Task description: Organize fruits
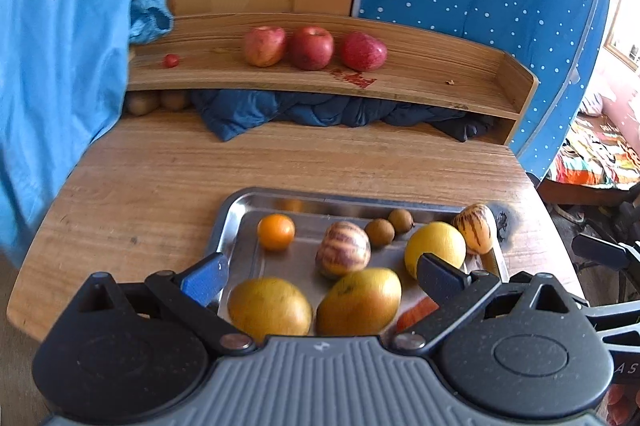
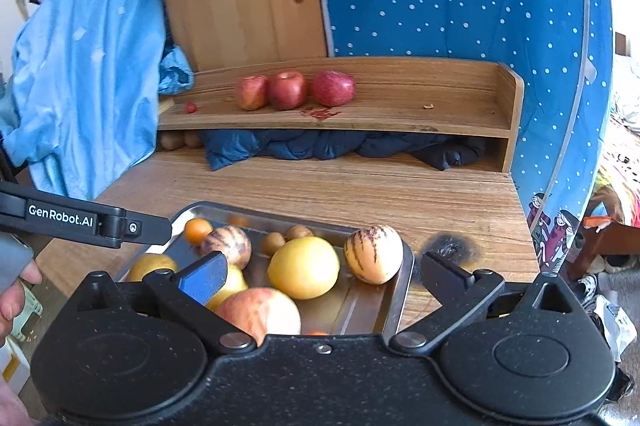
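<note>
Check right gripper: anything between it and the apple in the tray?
Nothing visible. The open right gripper hangs just above the reddish-yellow apple at the near end of the steel tray.

Daylight from right, window blown out; glare on shiny steel tray [image 1: 236, 214]; fisheye bends edges; near fruit blurred.

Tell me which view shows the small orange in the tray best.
The left wrist view. There the small orange sits whole and unblocked in the tray's far left part. In the right wrist view it is smaller, and the other gripper's black arm cuts across its left edge.
</note>
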Motion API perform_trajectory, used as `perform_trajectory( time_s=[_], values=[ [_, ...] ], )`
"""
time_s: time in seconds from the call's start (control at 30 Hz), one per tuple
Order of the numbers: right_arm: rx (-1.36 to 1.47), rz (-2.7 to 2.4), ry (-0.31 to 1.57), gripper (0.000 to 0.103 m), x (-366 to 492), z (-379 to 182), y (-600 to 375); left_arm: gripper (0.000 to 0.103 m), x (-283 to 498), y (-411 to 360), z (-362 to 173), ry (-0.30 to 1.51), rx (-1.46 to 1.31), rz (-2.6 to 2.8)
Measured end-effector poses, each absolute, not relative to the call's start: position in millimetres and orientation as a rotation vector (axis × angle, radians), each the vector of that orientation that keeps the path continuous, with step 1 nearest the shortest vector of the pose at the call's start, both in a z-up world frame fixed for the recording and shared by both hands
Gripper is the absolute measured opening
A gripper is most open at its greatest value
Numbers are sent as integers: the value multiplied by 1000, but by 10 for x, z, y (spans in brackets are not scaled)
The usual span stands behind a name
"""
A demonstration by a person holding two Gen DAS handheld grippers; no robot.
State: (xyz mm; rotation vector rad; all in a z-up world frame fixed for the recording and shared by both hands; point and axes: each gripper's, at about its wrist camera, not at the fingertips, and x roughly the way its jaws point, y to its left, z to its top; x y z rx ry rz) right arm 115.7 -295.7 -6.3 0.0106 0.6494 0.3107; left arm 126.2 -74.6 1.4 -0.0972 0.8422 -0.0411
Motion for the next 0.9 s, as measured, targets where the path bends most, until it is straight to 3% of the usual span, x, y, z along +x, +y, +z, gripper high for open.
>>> perform_trajectory(
  time_s=[0.9],
  values=[
    [35,291,679,102,333,-126,-2847,102,296,-527,-59,821,-106,36]
  ],
)
